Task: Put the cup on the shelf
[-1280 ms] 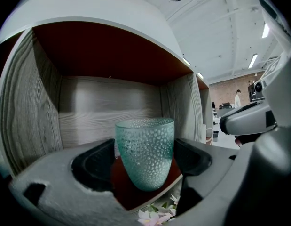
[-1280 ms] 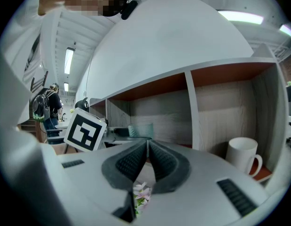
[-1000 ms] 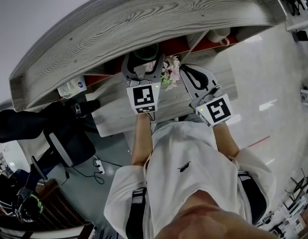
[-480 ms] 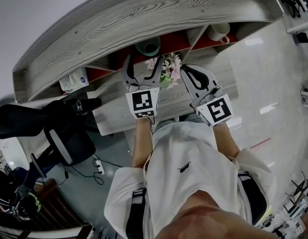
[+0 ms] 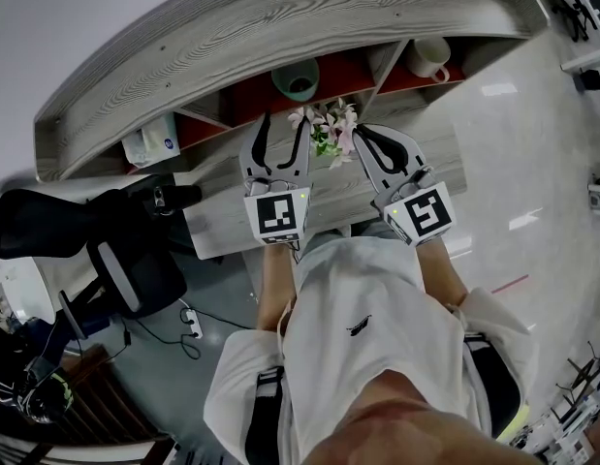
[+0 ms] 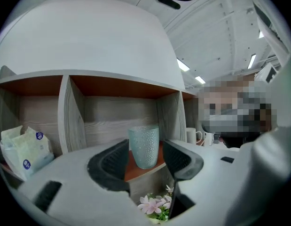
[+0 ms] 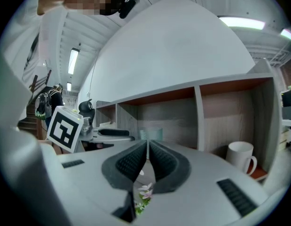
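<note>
A pale green textured cup (image 5: 296,78) stands upright on the red-brown floor of the wooden shelf's (image 5: 280,27) middle compartment. In the left gripper view the cup (image 6: 144,146) shows beyond the jaws, apart from them. My left gripper (image 5: 284,126) hangs over the desk in front of that compartment. Its jaws are closing with nothing between the pads (image 6: 109,163). My right gripper (image 5: 363,138) is beside it on the right, shut and empty. The right gripper view shows its pads (image 7: 136,161) together, with the cup (image 7: 152,134) far behind them.
A white mug (image 5: 430,58) sits in the right compartment and a tissue pack (image 5: 149,145) in the left one. Pink flowers (image 5: 329,132) stand on the grey desk (image 5: 222,226) between the grippers. A black chair (image 5: 125,260) is left of the desk.
My left gripper has let go of the cup and drawn back from the shelf toward me. The cup stays in the middle compartment. The right gripper has hardly moved.
</note>
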